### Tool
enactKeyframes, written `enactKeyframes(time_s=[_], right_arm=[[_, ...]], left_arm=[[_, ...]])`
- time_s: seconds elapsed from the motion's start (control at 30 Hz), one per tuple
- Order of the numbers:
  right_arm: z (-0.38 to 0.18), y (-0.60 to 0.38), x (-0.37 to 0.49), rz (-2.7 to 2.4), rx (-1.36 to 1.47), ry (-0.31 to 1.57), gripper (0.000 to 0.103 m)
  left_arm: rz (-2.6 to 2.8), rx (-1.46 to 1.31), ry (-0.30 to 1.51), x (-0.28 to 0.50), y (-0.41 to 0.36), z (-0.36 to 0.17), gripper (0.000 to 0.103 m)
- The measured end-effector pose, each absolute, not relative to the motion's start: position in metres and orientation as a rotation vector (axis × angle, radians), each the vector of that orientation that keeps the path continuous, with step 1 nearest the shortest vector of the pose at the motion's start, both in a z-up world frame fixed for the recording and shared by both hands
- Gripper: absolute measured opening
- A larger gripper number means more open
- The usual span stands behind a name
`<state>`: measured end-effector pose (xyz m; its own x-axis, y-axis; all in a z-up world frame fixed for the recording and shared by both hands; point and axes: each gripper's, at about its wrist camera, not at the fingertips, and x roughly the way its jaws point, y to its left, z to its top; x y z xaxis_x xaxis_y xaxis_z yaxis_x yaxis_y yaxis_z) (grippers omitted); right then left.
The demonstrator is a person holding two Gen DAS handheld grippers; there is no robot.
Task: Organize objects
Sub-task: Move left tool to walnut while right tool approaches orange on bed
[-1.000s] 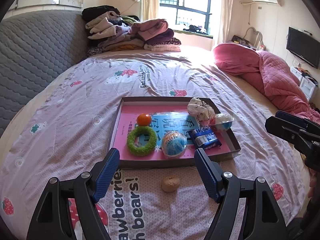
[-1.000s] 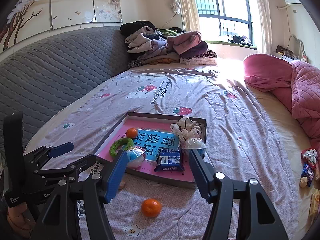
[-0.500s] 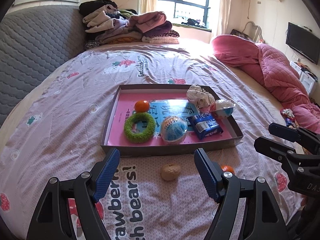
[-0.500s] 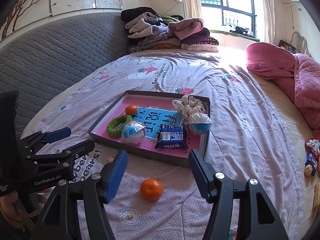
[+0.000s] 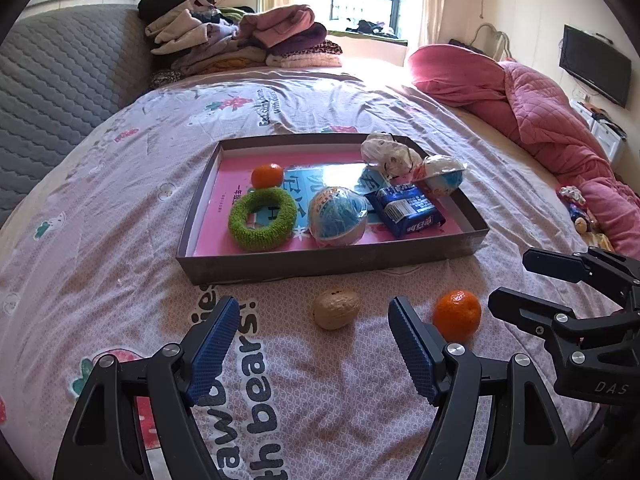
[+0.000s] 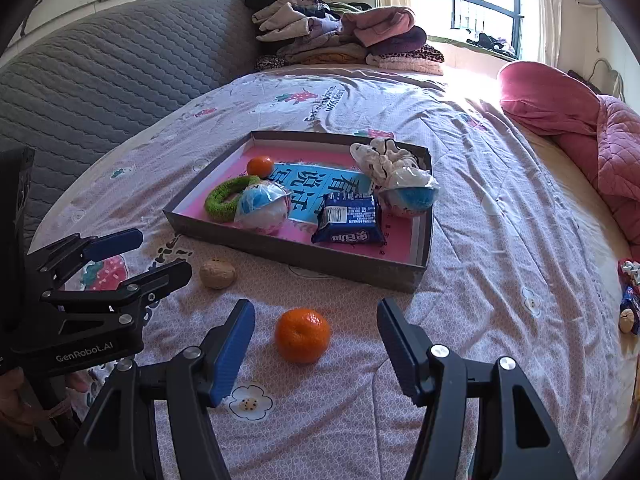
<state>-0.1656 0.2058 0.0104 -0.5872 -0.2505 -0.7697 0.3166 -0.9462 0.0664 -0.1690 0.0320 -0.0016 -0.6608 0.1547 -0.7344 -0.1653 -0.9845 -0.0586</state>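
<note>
Two grippers frame our nearest view, each with its fingers spread wide and nothing between the pads. Our left gripper (image 5: 314, 326) hangs over the bed (image 5: 120, 200), with a walnut (image 5: 335, 308) lying on the sheet just beyond the gap between its fingers. Our right gripper (image 6: 316, 328) points down at a loose tangerine (image 6: 303, 334), which sits on the sheet ahead of its fingers, apart from both pads. Walnut and tangerine lie side by side, near each other but not touching, just in front of the tray (image 5: 332, 262). Inside the tray we see a green ring (image 5: 262, 219), a second tangerine (image 5: 267, 175) touching the ring's far edge, a wrapped ball (image 5: 338, 216), a blue snack packet (image 5: 405, 210), a second wrapped ball (image 5: 442, 176) and a crumpled cloth (image 5: 390, 153). Farther off lie a pink quilt (image 5: 540, 108) and a pile of folded clothes (image 5: 240, 40).
</note>
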Motion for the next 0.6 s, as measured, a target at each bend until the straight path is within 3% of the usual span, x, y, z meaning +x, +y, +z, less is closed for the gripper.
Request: enactKeyframes(time_s=[0.6], right_arm=[[-0.020,0.196,-0.167,-2.509,1.312,0.188,0.063]], left_arm=[[2.667,-1.270,0.038,-0.179,0.033,-0.032,0.078]])
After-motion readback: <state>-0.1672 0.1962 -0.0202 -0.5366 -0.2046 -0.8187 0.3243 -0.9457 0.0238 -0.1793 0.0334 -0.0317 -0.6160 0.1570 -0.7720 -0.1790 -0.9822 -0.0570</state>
